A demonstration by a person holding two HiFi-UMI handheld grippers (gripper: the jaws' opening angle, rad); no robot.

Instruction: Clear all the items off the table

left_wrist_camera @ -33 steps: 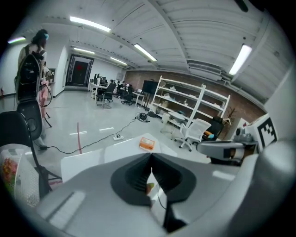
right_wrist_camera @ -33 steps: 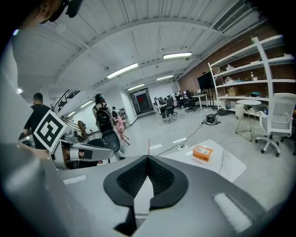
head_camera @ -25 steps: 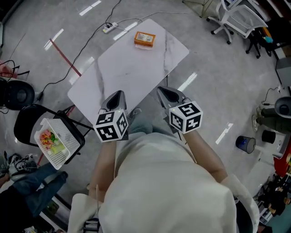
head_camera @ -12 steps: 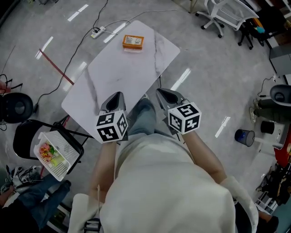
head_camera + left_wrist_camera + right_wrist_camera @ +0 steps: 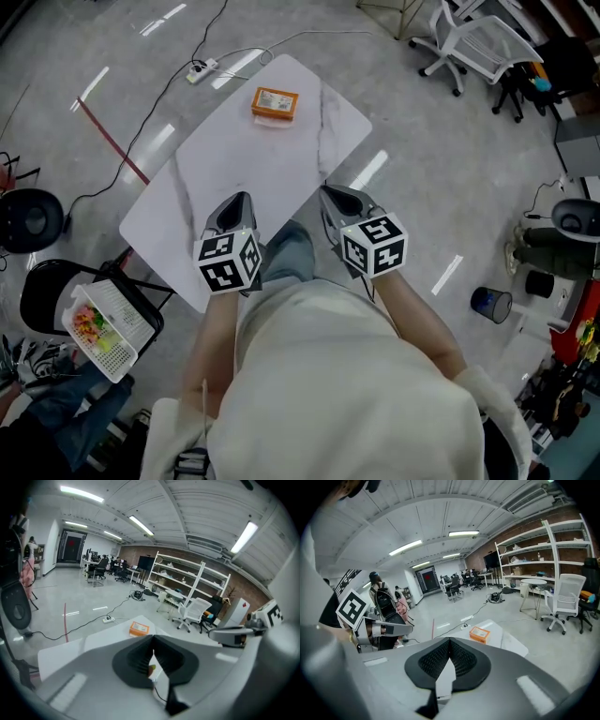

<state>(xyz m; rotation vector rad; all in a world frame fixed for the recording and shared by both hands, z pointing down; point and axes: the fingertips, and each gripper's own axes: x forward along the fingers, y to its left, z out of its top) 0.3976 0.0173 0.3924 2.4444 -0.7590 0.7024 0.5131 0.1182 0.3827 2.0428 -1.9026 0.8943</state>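
The orange box (image 5: 275,102) lies at the tabletop's (image 5: 225,164) far end, well ahead of left tool (image 5: 239,199) and right tool (image 5: 331,193), both closed and empty.

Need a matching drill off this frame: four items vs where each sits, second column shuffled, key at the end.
Things:
1. orange box
2. white basket
3. blue bin
4. power strip

Places:
A. on the floor, at the head view's right
B. on the black chair, left of the table
C. on the floor past the table's far corner
D. on the table's far end

Pairs: 1-D, 2-B, 3-A, 4-C
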